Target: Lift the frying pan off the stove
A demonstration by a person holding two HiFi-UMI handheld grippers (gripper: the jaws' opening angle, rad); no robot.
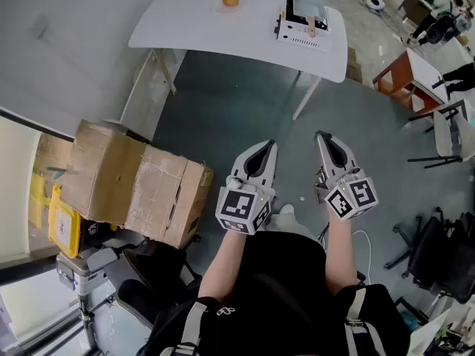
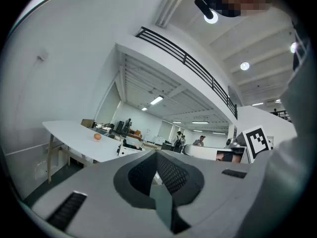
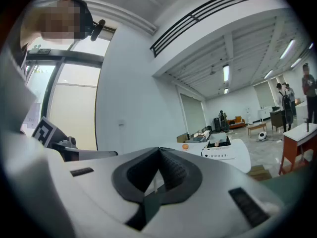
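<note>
A small white toy stove (image 1: 303,27) stands on the right part of the white table (image 1: 185,21), far ahead of me. A greyish flat thing (image 1: 308,7) lies on top of it; it is too small to tell as the frying pan. The right gripper view shows the stove (image 3: 218,150) in the distance. Both grippers are held close to my body, well short of the table. My left gripper (image 1: 266,147) is shut and holds nothing, as the left gripper view (image 2: 157,155) also shows. My right gripper (image 1: 322,136) (image 3: 159,150) is shut and empty too.
An orange ball (image 1: 231,1) lies on the table to the left of the stove. Cardboard boxes (image 1: 133,184) are stacked on the floor at my left. A red-brown table (image 1: 397,73) and dark chairs (image 1: 438,251) stand at the right. Grey floor lies between me and the table.
</note>
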